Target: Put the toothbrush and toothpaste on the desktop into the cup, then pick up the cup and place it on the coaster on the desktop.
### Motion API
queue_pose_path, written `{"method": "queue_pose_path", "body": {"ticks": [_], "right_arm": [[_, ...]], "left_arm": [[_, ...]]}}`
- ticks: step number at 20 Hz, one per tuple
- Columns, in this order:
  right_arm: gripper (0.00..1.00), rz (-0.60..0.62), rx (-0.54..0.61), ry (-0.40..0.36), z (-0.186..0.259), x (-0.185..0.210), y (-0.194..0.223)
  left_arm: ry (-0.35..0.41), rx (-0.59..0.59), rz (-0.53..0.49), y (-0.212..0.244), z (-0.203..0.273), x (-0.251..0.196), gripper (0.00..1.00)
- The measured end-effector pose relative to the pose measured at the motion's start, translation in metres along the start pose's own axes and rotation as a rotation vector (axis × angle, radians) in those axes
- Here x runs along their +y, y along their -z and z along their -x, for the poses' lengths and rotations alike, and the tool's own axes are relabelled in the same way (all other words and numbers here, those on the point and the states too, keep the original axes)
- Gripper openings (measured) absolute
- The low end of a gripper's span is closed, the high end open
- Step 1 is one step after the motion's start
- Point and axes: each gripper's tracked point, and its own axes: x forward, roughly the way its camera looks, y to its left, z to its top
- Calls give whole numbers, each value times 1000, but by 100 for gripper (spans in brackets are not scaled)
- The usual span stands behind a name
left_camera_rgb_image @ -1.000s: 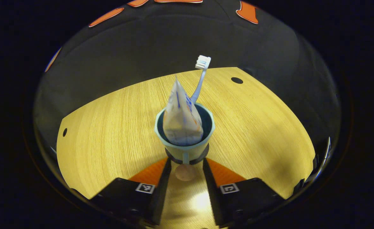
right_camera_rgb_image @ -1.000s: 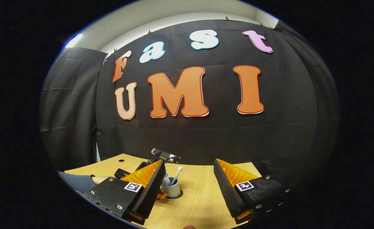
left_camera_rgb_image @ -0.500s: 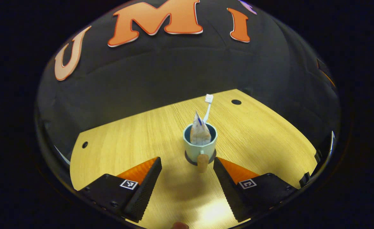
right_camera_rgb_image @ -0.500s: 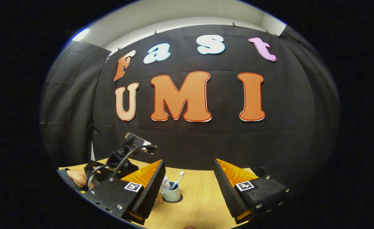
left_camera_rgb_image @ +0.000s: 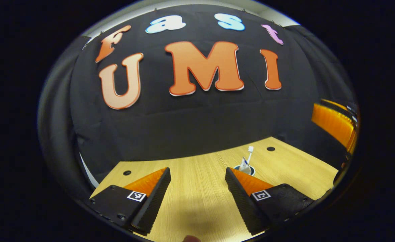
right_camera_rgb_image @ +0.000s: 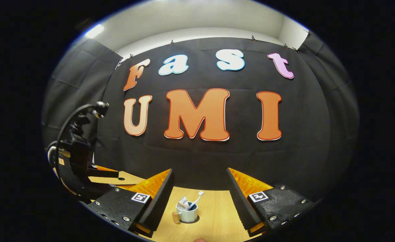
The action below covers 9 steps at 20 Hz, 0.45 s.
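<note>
Since a second ago the left gripper (left_camera_rgb_image: 197,188) has withdrawn from the pale blue ceramic cup (right_camera_rgb_image: 187,215) and risen; its jaws, then close beside the cup's handle, now stand wide apart. In the right gripper view it (right_camera_rgb_image: 106,173) has moved up and leftward, well apart from the cup.

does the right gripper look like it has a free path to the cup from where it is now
Probably yes. In the right gripper view the right gripper is open, and the cup stands on the desktop right ahead between its fingers, nothing between them. The left gripper is off to the side.
</note>
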Motion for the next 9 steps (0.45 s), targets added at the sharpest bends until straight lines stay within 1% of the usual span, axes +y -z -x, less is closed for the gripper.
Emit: {"method": "queue_pose_path", "body": {"ticks": [4,6,7,8,9], "right_arm": [[92,1,-5,-21,-3,21,11],[92,-3,-7,-18,-3,25,14],[92,0,-8,-12,-3,26,17],[92,8,-12,-5,-3,27,18],[96,19,-15,-4,-3,27,20]], "left_arm": [[-65,-99,12,6,-6,13,98],[-99,-171,9,-10,12,33,98],[-125,-212,-7,-16,18,43,98],[-149,-245,-30,-19,24,50,100],[-162,-261,-40,-17,28,54,98]]}}
